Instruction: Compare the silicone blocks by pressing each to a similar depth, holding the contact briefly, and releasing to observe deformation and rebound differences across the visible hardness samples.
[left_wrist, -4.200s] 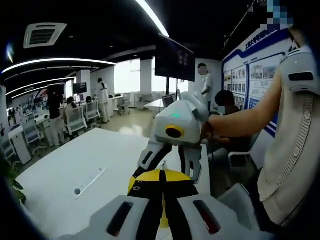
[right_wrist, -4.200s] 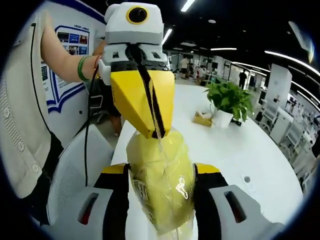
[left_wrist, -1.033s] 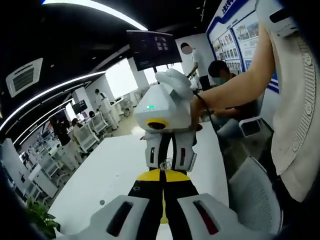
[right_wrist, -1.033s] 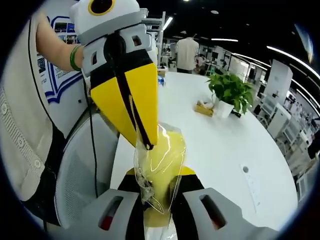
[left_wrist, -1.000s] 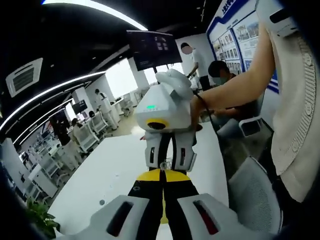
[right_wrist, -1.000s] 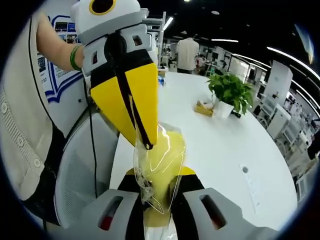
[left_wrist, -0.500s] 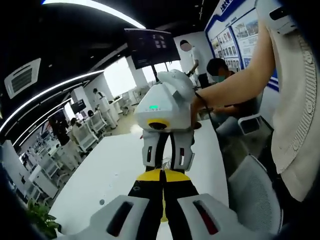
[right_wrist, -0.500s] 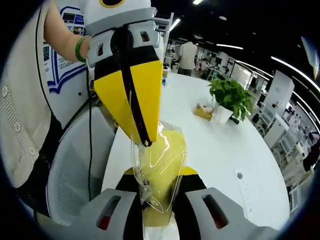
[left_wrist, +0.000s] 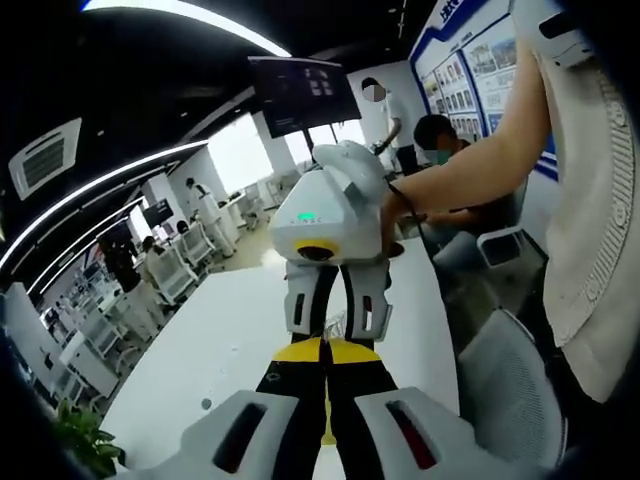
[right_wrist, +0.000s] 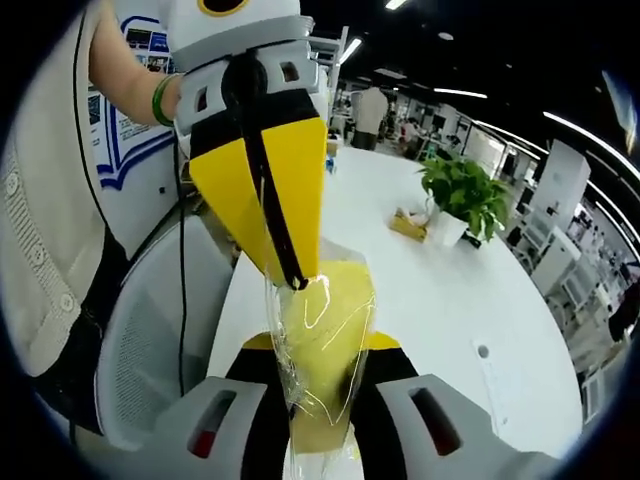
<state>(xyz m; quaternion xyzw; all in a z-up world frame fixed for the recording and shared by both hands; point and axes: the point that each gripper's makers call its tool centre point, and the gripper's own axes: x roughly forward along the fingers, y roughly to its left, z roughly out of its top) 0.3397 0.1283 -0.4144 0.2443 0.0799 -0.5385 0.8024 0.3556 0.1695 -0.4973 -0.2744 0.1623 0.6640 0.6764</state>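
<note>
A: Any writing readable? The blue wall board (left_wrist: 478, 62) is showing white characters along its top and rows of photos, but it's all too blurred for me. The hanging screen (left_wrist: 303, 92) is just showing tiny tiles.

B: Same here, nothing legible. In the right gripper view the right gripper (right_wrist: 318, 395) is pinching a clear bag (right_wrist: 322, 345) with something yellow inside, jaws narrow around it. I can't tell if that's a silicone block.

A: And the left gripper (right_wrist: 292, 275) is coming down from above, its yellow jaws closed to a point and nipping the bag's top edge.

B: In the left gripper view its own jaws are looking pressed together too, with the right gripper (left_wrist: 335, 328) facing it head on and blocking the middle of the room.

A: Around them: white surface (right_wrist: 440, 290), a potted plant (right_wrist: 458, 195) with a small yellow thing (right_wrist: 406, 224) just beside it, a mesh chair (right_wrist: 160, 330), a green wristband (right_wrist: 161, 97) on the person's arm.

B: People are standing and sitting at desks further back.
</note>
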